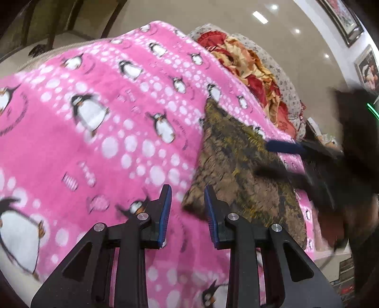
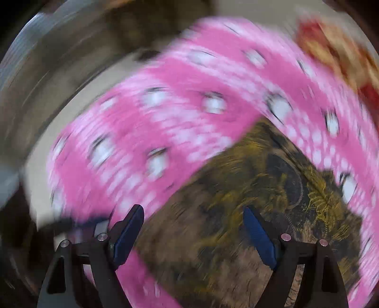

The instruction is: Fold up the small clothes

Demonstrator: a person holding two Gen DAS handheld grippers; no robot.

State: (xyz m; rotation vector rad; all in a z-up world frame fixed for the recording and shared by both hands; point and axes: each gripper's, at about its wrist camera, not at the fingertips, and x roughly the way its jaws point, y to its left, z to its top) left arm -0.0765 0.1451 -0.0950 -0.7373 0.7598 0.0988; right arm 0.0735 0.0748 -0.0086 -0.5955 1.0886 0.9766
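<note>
A brown and yellow patterned small garment [image 1: 239,170] lies folded on a pink penguin-print blanket [image 1: 99,132]. My left gripper [image 1: 188,189] is open and empty, its tips just above the garment's near left corner. My right gripper [image 1: 279,161] shows blurred at the right in the left wrist view, over the garment's right side. In the right wrist view the right gripper [image 2: 194,213] is wide open and empty above the garment [image 2: 236,213], with the blanket [image 2: 165,118] beyond. That view is smeared by motion.
A red and cream floral quilt [image 1: 246,64] lies bunched behind the blanket, also in the right wrist view [image 2: 336,47]. Framed pictures [image 1: 343,16] hang on the wall at right. A dark chair frame [image 1: 47,26] stands at the far left.
</note>
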